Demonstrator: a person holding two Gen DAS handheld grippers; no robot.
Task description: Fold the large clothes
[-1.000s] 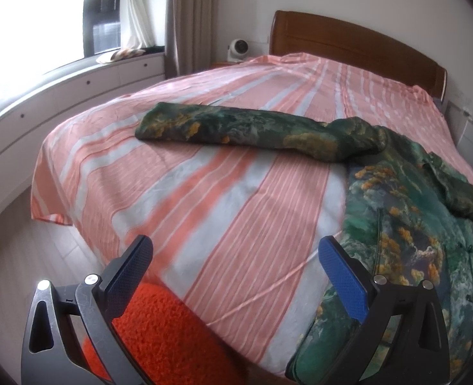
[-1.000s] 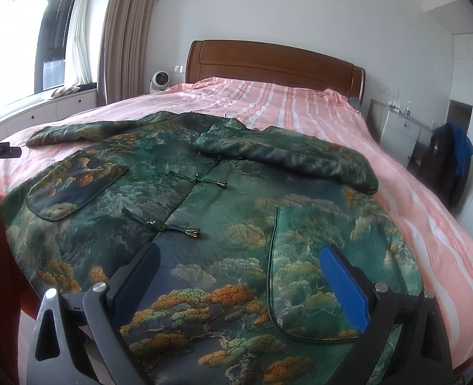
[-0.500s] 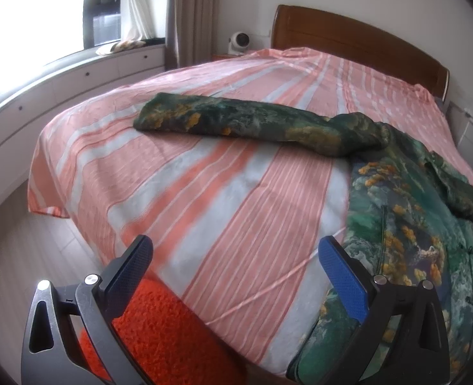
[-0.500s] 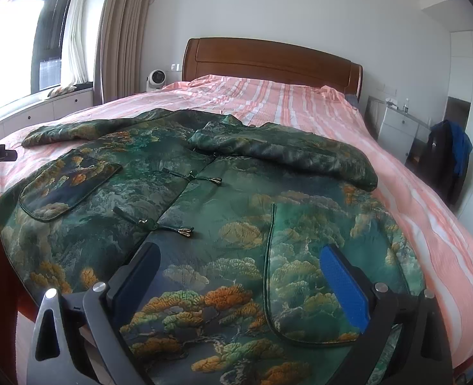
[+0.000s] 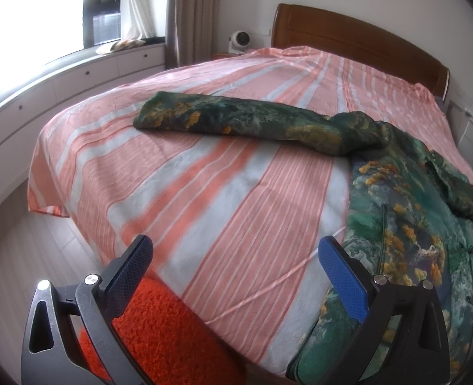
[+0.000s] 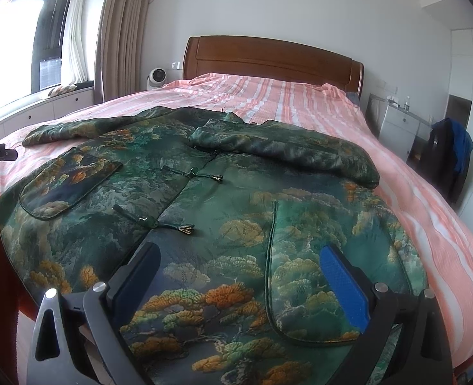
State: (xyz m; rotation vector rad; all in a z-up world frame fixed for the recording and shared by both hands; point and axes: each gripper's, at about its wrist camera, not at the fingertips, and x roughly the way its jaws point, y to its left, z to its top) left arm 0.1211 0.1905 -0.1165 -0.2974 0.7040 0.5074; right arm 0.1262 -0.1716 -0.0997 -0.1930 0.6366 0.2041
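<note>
Since the earlier frames, both views have been carried forward over the foot of the bed (image 5: 223, 192), so the headboard (image 6: 268, 61) is seen lower and the bed fills more of each picture; nothing on the bed has shifted.

One jacket (image 6: 204, 218) is laid face up and spread flat on the bed, on the near half towards the foot. It is a green brocade woven with orange and gold trees. Two patch pockets with rounded corners are counted on the front, and two knotted cord fastenings with metal tips are seen closed along the centre opening. One sleeve (image 5: 236, 118) is stretched out straight across the sheet to the left; the other sleeve (image 6: 287, 150) is folded across the chest.

The bed is covered by one sheet in pink, orange and white stripes, lightly creased. One curved wooden headboard is seen behind it. One fluffy orange item (image 5: 172, 330) is seen at the foot of the bed.

The left claw (image 5: 234, 272) is held apart over the bare sheet, beside the jacket's edge, with nothing between its blue textured pads. The right claw (image 6: 239, 276) is likewise held apart above the jacket's lower front, gripping nothing.
</note>
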